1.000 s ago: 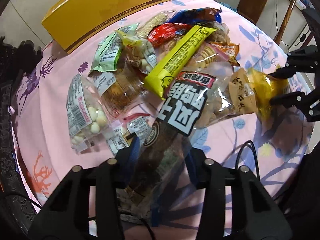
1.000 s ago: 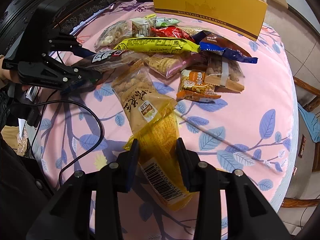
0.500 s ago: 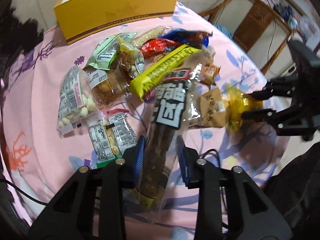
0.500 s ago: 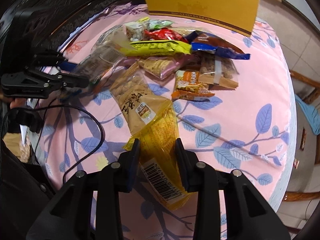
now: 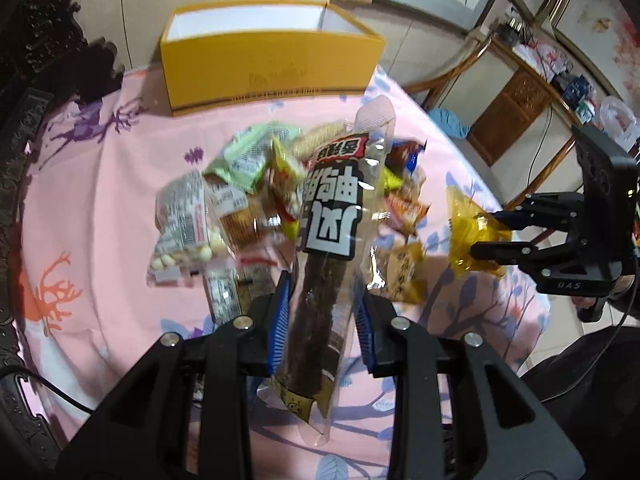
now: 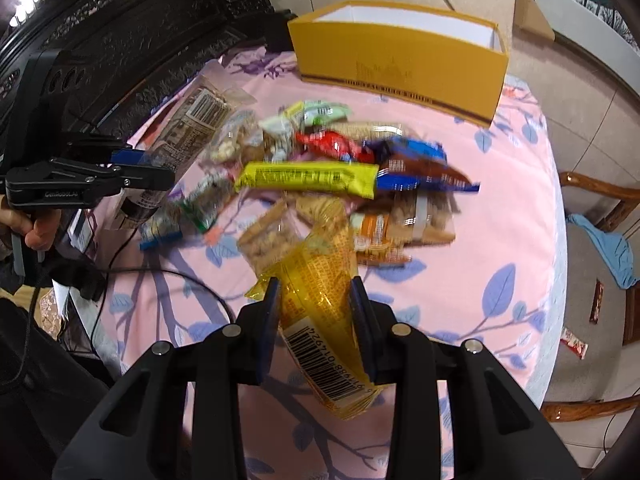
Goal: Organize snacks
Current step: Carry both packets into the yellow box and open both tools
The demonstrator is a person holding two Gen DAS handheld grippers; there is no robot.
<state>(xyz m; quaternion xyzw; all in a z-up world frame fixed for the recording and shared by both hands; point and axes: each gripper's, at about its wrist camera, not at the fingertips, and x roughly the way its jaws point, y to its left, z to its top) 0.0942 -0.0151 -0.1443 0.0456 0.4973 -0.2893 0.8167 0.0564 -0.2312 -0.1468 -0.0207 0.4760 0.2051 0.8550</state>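
Note:
My left gripper is shut on a long clear packet with a dark stick snack and a black label, held off the table and pointing toward the yellow box. My right gripper is shut on a yellow crinkly packet with a barcode, also lifted. Each wrist view shows the other hand: the right gripper with the yellow packet, and the left gripper with the long clear packet. The open yellow box stands at the far table edge, its white inside showing.
A pile of snacks lies mid-table on the pink cloth, with a long yellow bar and a blue packet. A black cable trails near the front left. Wooden chairs stand to the right, and a carved dark one to the left.
Both grippers rose with their packets, lifting them off the cloth. The left gripper closed on the long packet and rolled, so it now points at the box. The box opening came into sight.

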